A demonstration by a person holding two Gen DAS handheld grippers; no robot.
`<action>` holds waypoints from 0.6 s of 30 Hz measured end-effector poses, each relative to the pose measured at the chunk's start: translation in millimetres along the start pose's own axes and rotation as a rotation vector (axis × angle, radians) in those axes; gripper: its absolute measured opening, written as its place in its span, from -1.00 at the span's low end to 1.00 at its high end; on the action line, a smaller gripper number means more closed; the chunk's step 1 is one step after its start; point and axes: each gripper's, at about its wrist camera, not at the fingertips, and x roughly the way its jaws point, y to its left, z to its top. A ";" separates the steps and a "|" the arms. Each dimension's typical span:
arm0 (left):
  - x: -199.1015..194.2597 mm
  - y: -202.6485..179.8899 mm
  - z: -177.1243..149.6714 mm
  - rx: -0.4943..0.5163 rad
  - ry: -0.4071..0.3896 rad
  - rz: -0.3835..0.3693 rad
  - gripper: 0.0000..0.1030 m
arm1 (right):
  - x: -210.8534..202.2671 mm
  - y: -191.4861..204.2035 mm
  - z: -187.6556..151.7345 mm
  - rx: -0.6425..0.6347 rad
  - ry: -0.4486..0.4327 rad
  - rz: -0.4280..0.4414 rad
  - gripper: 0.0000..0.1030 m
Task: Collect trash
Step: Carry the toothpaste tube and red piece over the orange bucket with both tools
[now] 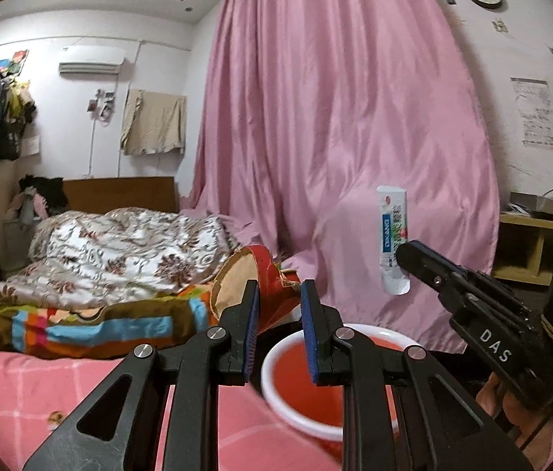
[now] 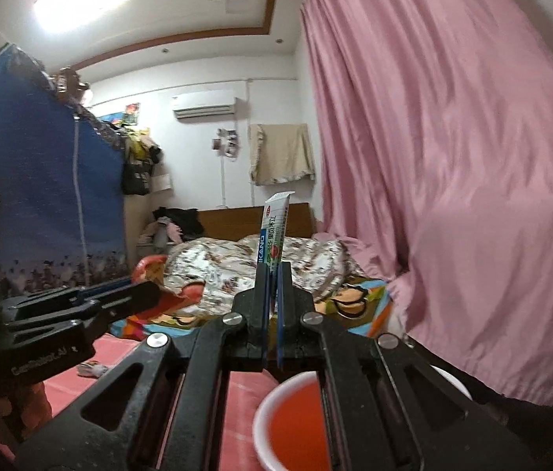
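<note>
Your right gripper [image 2: 272, 282] is clamped on the toothpaste tube [image 2: 272, 235], upright above the red bucket [image 2: 296, 424]. Left of the bucket's rim, your left gripper [image 1: 278, 302] grips a red wrapper [image 1: 264, 274], over the bed [image 1: 21, 373] with its folded quilt [image 1: 119, 251].

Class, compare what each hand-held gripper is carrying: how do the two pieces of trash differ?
The right hand-held gripper pinches a slim, white toothpaste tube, upright. The left hand-held gripper grips a bulkier red-and-tan paper package, tilted. Both hang above the red bin.
</note>
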 end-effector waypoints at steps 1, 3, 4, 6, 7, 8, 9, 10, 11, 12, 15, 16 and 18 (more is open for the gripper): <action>2.3 -3.6 0.4 0.007 -0.006 -0.006 -0.66 | -0.3 -4.0 -0.6 0.003 0.008 -0.011 -0.80; 6.1 -8.7 -0.4 0.020 -0.012 -0.021 -0.66 | -0.3 -13.4 -2.4 0.011 0.026 -0.035 -0.80; 7.6 -10.5 -0.8 0.023 -0.010 -0.031 -0.66 | -0.1 -17.9 -3.4 0.015 0.036 -0.044 -0.80; 13.1 -16.2 -2.0 0.024 -0.001 -0.049 -0.66 | 2.0 -25.0 -6.4 0.022 0.061 -0.066 -0.80; 16.4 -17.7 -2.2 0.023 0.006 -0.058 -0.66 | 3.8 -28.9 -7.6 0.026 0.075 -0.073 -0.80; 20.7 -20.4 -3.2 0.020 0.016 -0.064 -0.66 | 5.9 -33.1 -9.7 0.029 0.093 -0.077 -0.80; 25.3 -22.8 -4.7 0.017 0.027 -0.067 -0.66 | 8.7 -36.5 -12.5 0.030 0.113 -0.088 -0.80; 28.9 -24.1 -6.0 0.014 0.039 -0.072 -0.66 | 10.3 -39.4 -16.1 0.030 0.130 -0.097 -0.80; 35.9 -26.4 -8.0 0.010 0.062 -0.078 -0.66 | 13.1 -42.2 -18.6 0.031 0.149 -0.105 -0.80; 41.0 -27.9 -9.5 0.009 0.081 -0.078 -0.66 | 16.2 -45.9 -21.3 0.035 0.171 -0.112 -0.80; 56.0 -33.3 -17.3 -0.011 0.135 -0.081 -0.66 | 21.8 -56.7 -27.8 0.053 0.208 -0.125 -0.80; 61.1 -34.3 -20.2 -0.022 0.152 -0.086 -0.66 | 22.5 -59.7 -29.3 0.058 0.218 -0.132 -0.80; 67.5 -36.4 -24.3 -0.027 0.175 -0.087 -0.66 | 24.1 -64.6 -31.5 0.065 0.230 -0.138 -0.80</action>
